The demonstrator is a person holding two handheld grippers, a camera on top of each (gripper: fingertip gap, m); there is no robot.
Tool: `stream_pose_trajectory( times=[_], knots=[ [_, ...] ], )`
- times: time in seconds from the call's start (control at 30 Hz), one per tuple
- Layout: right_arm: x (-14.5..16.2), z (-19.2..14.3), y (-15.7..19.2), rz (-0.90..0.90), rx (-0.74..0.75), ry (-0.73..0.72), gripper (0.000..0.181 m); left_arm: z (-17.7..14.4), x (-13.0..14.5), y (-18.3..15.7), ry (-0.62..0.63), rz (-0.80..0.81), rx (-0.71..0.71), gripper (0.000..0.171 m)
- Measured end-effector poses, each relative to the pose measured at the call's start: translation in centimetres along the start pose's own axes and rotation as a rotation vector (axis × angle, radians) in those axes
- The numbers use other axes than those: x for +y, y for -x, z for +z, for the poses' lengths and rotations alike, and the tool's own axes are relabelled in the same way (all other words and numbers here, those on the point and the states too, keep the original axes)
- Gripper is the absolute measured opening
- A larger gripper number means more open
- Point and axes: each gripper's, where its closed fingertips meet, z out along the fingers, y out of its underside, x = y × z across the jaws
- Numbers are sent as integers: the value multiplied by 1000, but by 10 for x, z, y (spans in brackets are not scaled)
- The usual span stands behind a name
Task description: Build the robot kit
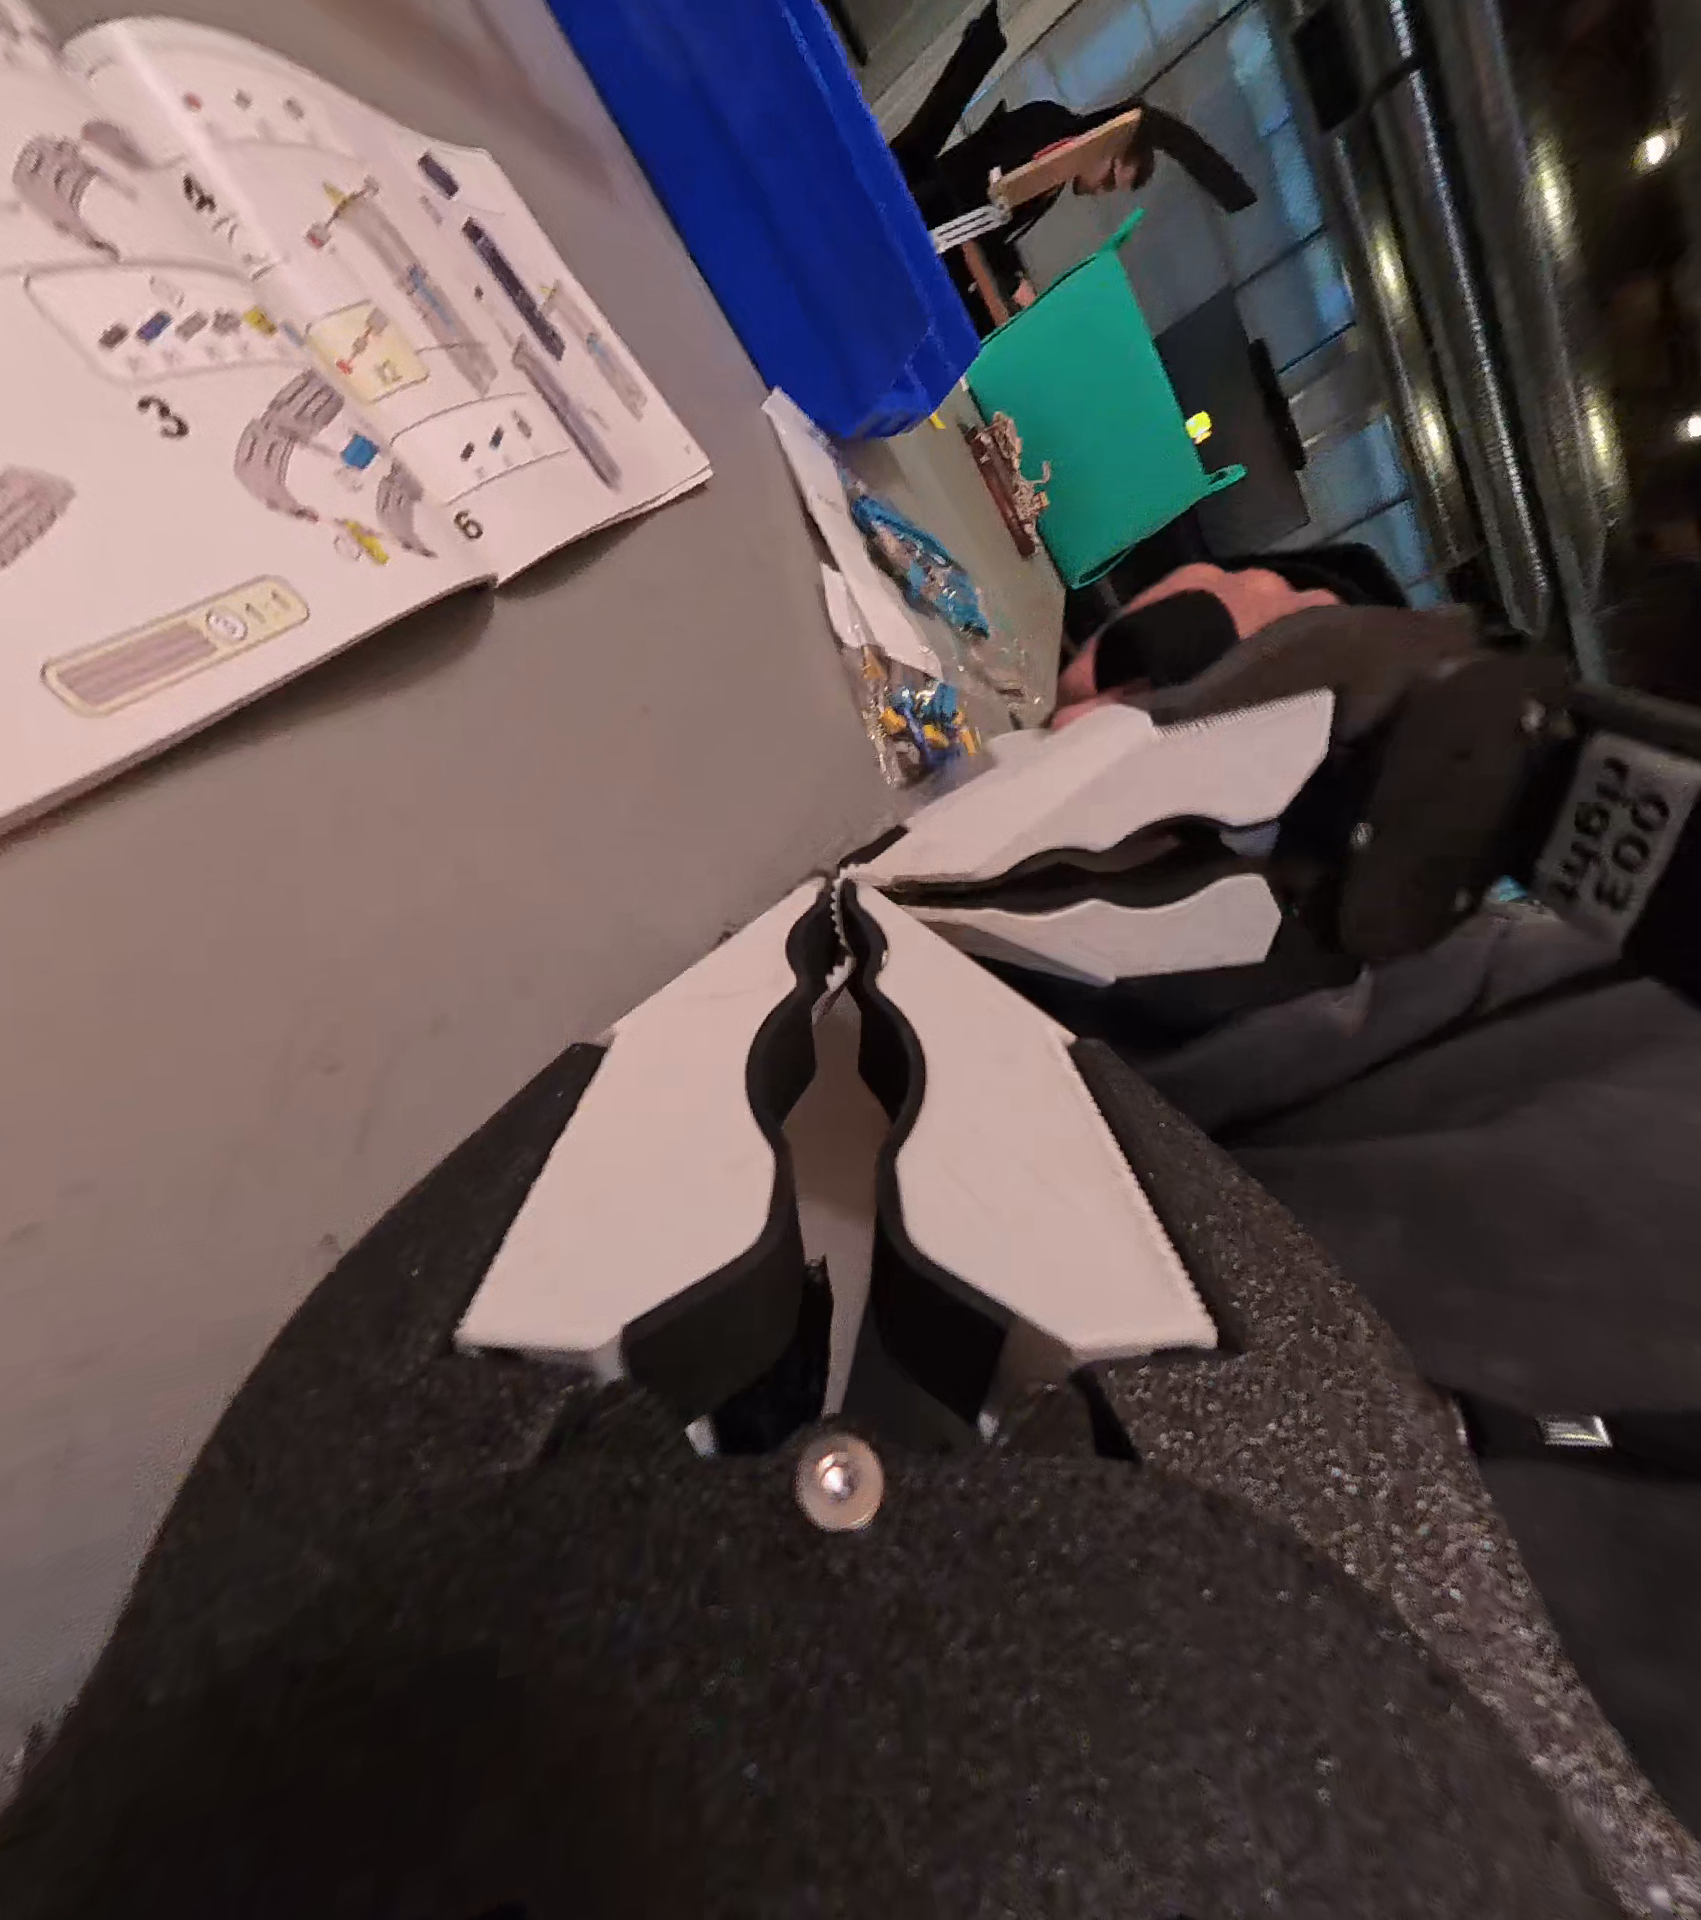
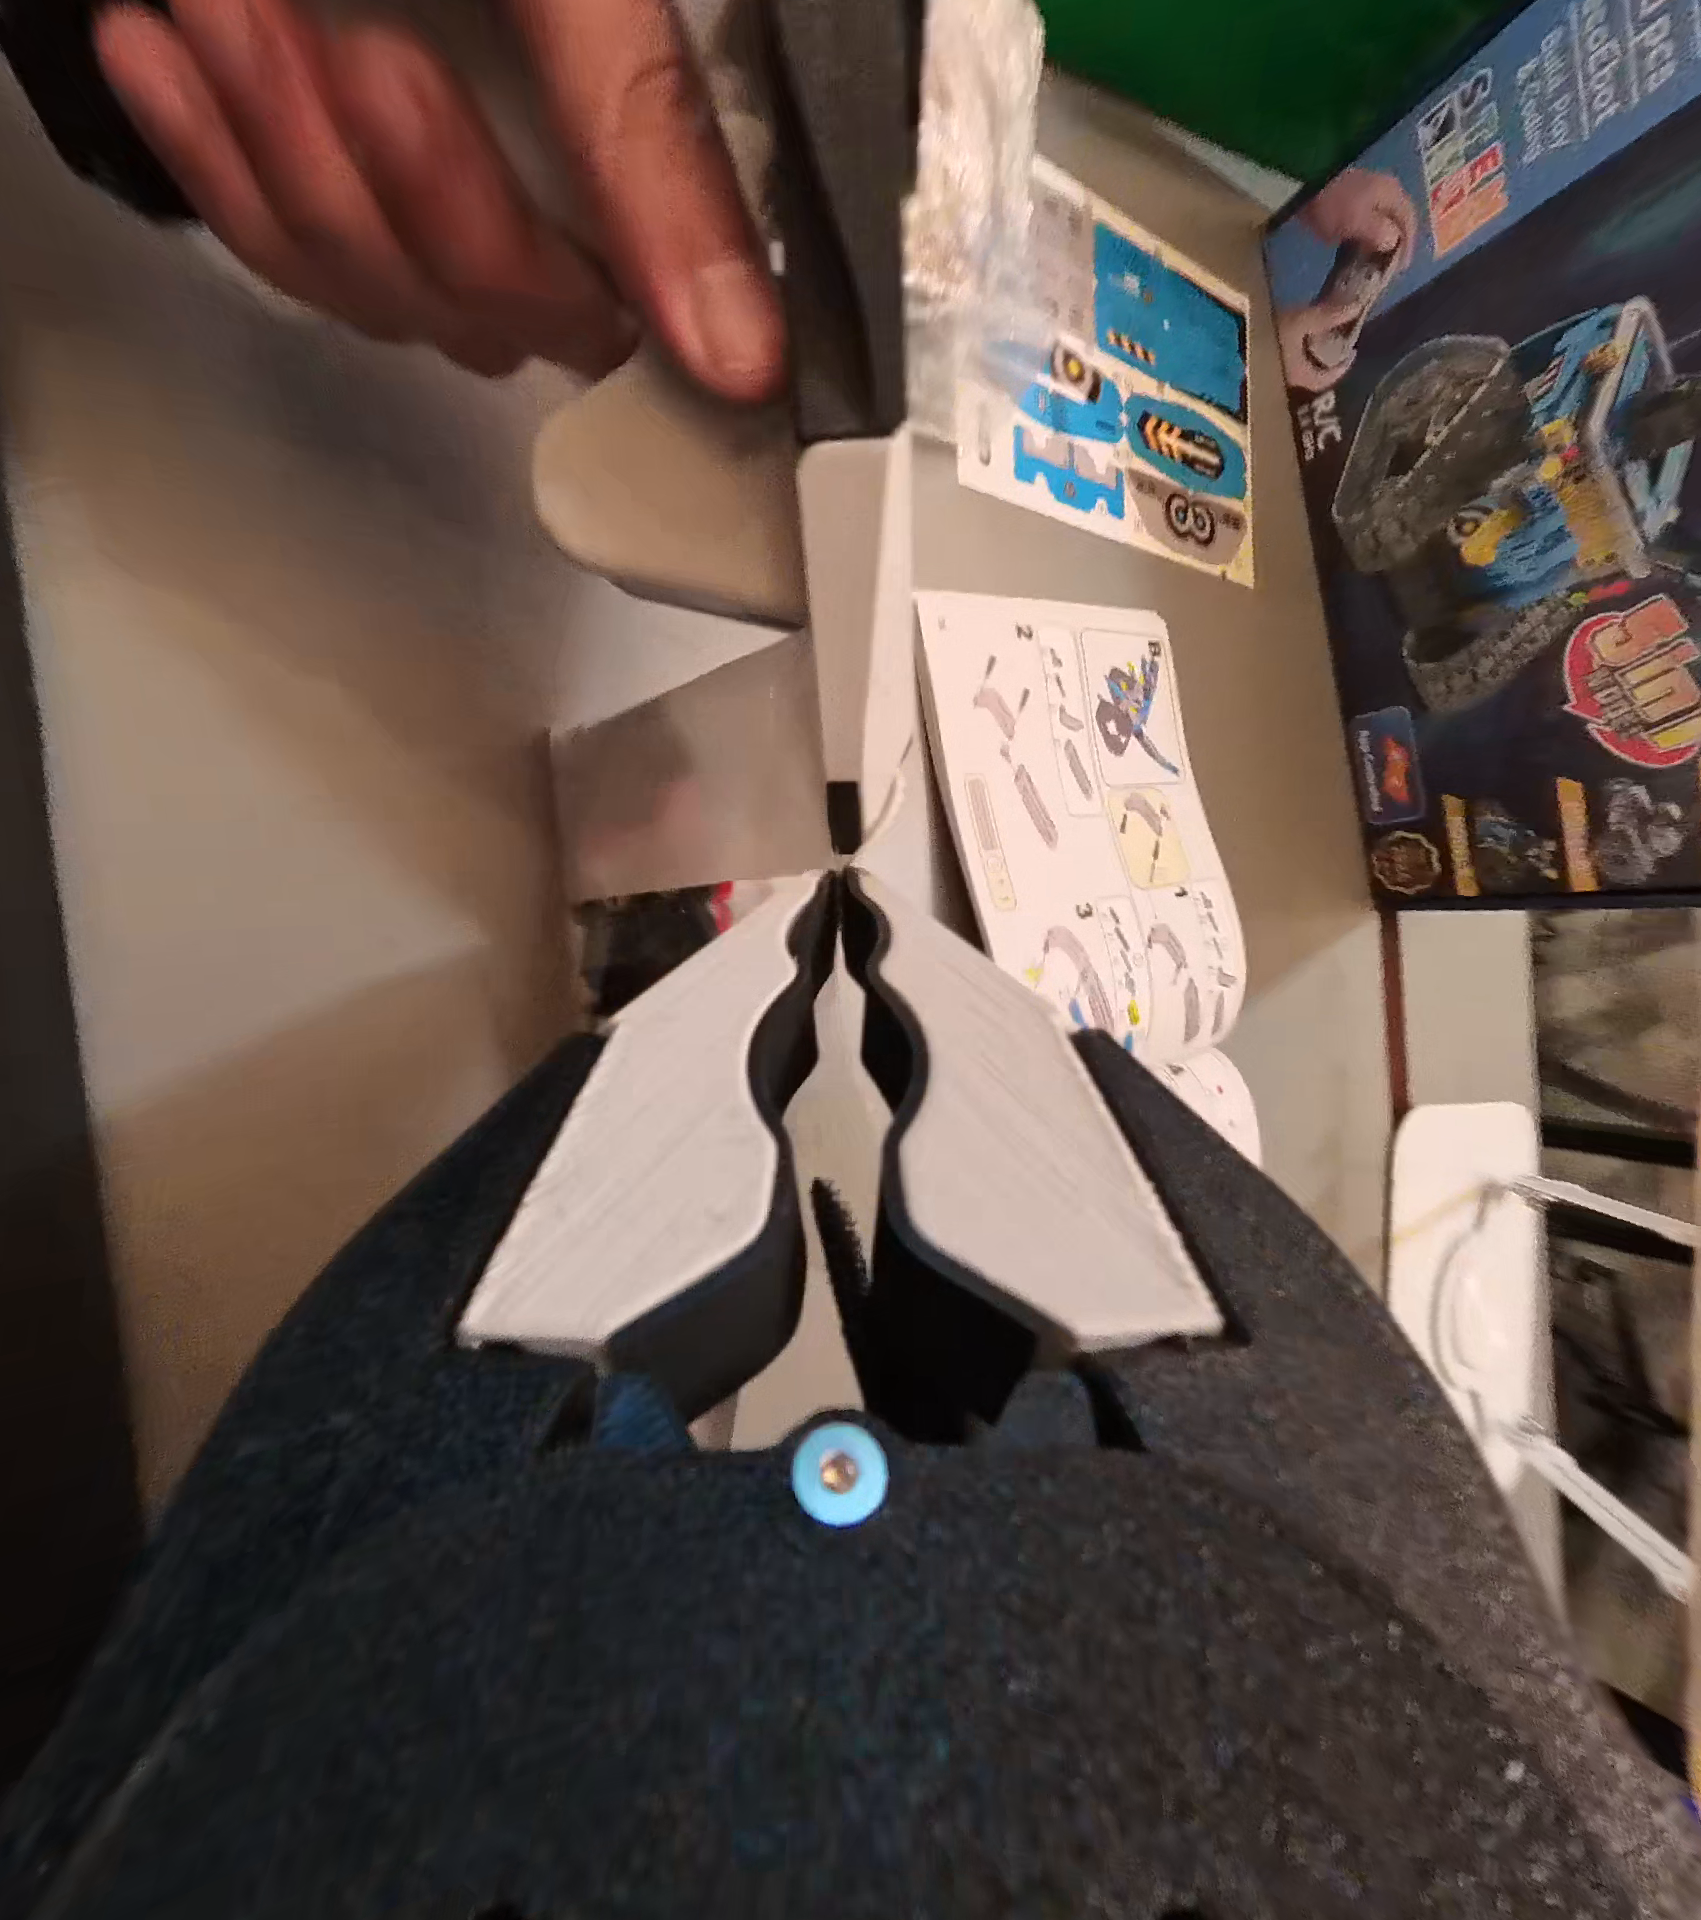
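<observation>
My left gripper (image 1: 838, 906) is shut, its white fingers closed tip to tip just above the grey table (image 1: 358, 987). My right gripper (image 2: 841, 883) is also shut. The two grippers meet tip to tip: the right one (image 1: 867, 868) comes in from the right in the left wrist view, and the left one (image 2: 841, 842) comes down from above in the right wrist view, held by a hand (image 2: 461, 187). A small dark bit (image 2: 841, 805) sits at the left gripper's tip. I cannot tell whether either gripper holds it.
An open instruction booklet (image 1: 254, 364) lies on the table and also shows in the right wrist view (image 2: 1085, 831). Near it are a sticker sheet (image 2: 1116, 395), a toy box (image 2: 1573, 468), bags of small parts (image 1: 919, 644), a blue bin (image 1: 773, 208) and a green bin (image 1: 1085, 416). Only a small space, under 4 cm, lies between the two pairs of fingers.
</observation>
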Motion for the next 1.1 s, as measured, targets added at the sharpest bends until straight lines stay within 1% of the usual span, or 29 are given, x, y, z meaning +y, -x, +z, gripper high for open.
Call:
stream_pose_trajectory(
  times=[0.1,0.23,0.27,0.33,0.37,0.4,0.47,0.5,0.57,0.6,0.63,0.67,0.73,0.8,0.87,1.0,1.1],
  knots=[
    [6,1,7,-3,26,19,0,5,7,3,18,-23,-4,0],
    [13,-6,11,74,9,10,0,13,10,1,33,-6,6,0],
    [15,-7,10,133,-26,-19,0,15,10,0,30,31,0,0],
    [12,-10,6,398,-196,-155,0,12,8,-6,29,120,-3,0],
    [11,-12,4,496,-271,-208,0,11,8,-10,39,185,-2,0],
    [10,-12,3,552,-316,-241,0,10,7,-11,46,247,-22,0],
    [9,-10,3,599,-348,-261,0,10,7,-10,64,274,-52,0],
    [9,-11,-1,603,-325,-274,2,8,4,-8,48,263,-57,0],
    [15,-16,-17,621,-198,-276,11,4,-2,1,4,219,-80,0],
    [18,-23,-26,637,-128,-289,21,2,-5,8,-26,193,-104,0],
    [18,-30,-30,655,-94,-307,26,-1,-8,13,-52,163,-116,0],
    [17,-37,-28,673,-87,-325,27,-3,-8,18,-70,139,-133,0],
    [14,-41,-11,705,-137,-334,31,-6,-7,26,-87,118,-172,0],
    [15,-28,11,762,-204,-292,57,-3,-3,23,-78,114,-163,0],
    [20,-12,18,818,-175,-269,60,0,0,18,-73,124,-148,0],
    [16,3,20,955,-154,-279,61,6,2,2,-77,121,-93,0],
    [14,12,25,972,-127,-256,54,12,10,-7,-64,91,-32,0]
  ],
)
